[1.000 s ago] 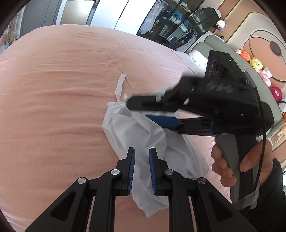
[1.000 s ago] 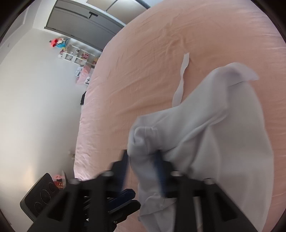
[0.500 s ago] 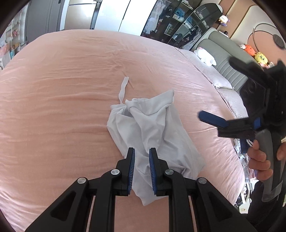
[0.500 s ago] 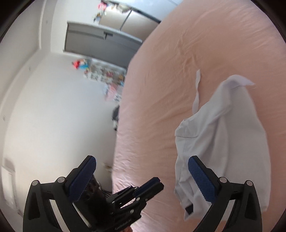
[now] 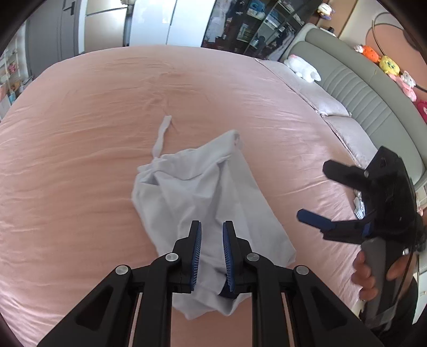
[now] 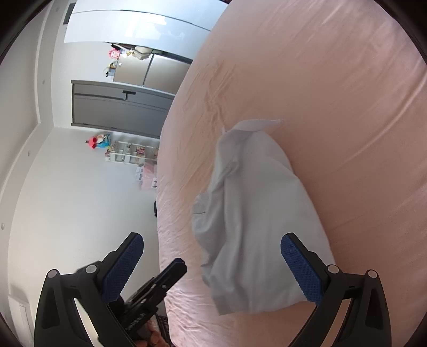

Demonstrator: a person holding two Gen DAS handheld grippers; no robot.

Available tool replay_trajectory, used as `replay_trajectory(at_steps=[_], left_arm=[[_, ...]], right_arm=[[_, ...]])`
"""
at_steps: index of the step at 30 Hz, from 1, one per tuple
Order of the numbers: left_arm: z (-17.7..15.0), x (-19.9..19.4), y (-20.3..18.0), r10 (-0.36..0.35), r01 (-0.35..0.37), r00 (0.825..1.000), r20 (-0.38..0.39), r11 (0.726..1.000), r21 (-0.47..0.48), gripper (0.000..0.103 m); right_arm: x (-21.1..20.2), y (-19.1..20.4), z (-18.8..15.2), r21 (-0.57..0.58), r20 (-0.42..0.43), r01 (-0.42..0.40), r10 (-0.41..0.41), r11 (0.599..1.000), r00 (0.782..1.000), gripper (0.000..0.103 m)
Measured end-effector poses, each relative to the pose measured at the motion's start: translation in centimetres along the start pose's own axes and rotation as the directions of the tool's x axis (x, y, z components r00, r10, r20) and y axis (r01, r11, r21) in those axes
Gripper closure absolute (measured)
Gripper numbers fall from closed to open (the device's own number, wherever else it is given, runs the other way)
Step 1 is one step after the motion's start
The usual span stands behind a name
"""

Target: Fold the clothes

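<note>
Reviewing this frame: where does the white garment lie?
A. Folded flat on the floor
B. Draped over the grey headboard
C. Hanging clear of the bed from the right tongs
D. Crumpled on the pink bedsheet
D: the white garment sits bunched on the pink bedsheet, while the right tongs stand open off to the side, holding nothing.

In the left wrist view we cannot see the near hem of the white garment (image 5: 202,192): the left tool (image 5: 210,237) covers it, so whether its pads pinch cloth stays unclear. The hand (image 5: 373,269) on the right tool (image 5: 317,192) is cut off by the picture's edge. Shelf contents (image 5: 250,24) are too small to tell.
</note>
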State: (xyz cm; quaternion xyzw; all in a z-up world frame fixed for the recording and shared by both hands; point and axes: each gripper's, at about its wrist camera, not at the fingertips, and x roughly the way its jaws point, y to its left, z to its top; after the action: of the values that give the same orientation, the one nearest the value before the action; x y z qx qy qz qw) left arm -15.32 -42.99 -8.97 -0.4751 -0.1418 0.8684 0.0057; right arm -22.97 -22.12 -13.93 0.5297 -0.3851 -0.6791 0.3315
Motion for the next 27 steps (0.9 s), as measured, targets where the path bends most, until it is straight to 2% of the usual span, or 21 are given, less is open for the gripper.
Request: replay_trajectory(at_steps=[4,6,8,10,11,12,15,20,22,26,27], left_arm=[[1.1,2.1,-0.9,0.027,-0.026,0.999,-0.028,0.999,0.036,0.089],[1.3,2.7,-1.2,0.02,-0.019,0.999,-0.032,0.999,0.038,0.089],[1.6,3.1,-1.4,0.017,-0.015,0.999,-0.035,0.999,0.035,0.088],[1.8,3.4,-1.5,0.022,-0.021,0.999,-0.032,0.999,0.028,0.089],[1.9,3.5,-1.6,0.021,-0.02,0.999,-0.029,0.999,0.027,0.089],[1.9,3.6,-1.7,0.019,-0.018,0.999,-0.027,0.999,0.031,0.088],[2.2,4.2,-2.2,0.031,-0.03,0.999,-0.026,0.998,0.051,0.089],[2.3,5.3,-3.8,0.016,-0.011,0.998,-0.056,0.995,0.095,0.089],[2.4,6.0,-4.4,0.015,-0.006,0.997,-0.078,0.994,0.11,0.089],[2.2,7.5,-4.7,-0.01,0.023,0.993,-0.122,0.994,0.107,0.089],[2.1,7.9,-4.5,0.01,0.005,0.991,-0.132,0.994,0.111,0.088]], right_arm=[[0.2,-1.3,-0.7,-0.01,0.046,0.0,0.001,1.0,0.999,0.004],[0.1,-1.4,-0.6,-0.032,0.058,0.018,-0.016,0.999,0.998,0.031],[-0.2,-1.1,-0.6,-0.083,0.07,0.097,-0.091,0.992,0.993,0.042],[-0.4,-0.8,-0.5,-0.155,0.074,0.218,-0.208,0.964,0.975,0.046],[-0.5,-0.7,-0.4,-0.177,0.074,0.241,-0.231,0.954,0.97,0.053],[-0.4,-0.6,-0.3,-0.194,0.073,0.252,-0.243,0.948,0.967,0.065],[0.0,-1.1,0.1,-0.209,0.058,0.261,-0.255,0.942,0.965,0.083],[2.3,-2.6,-0.1,-0.188,-0.012,0.28,-0.287,0.941,0.958,0.086],[2.6,-1.9,-0.6,-0.235,-0.007,0.292,-0.302,0.927,0.953,0.086],[2.4,-2.0,-1.0,-0.256,-0.024,0.291,-0.307,0.922,0.951,0.086],[2.3,-2.4,-1.0,-0.247,-0.033,0.285,-0.302,0.926,0.953,0.086]])
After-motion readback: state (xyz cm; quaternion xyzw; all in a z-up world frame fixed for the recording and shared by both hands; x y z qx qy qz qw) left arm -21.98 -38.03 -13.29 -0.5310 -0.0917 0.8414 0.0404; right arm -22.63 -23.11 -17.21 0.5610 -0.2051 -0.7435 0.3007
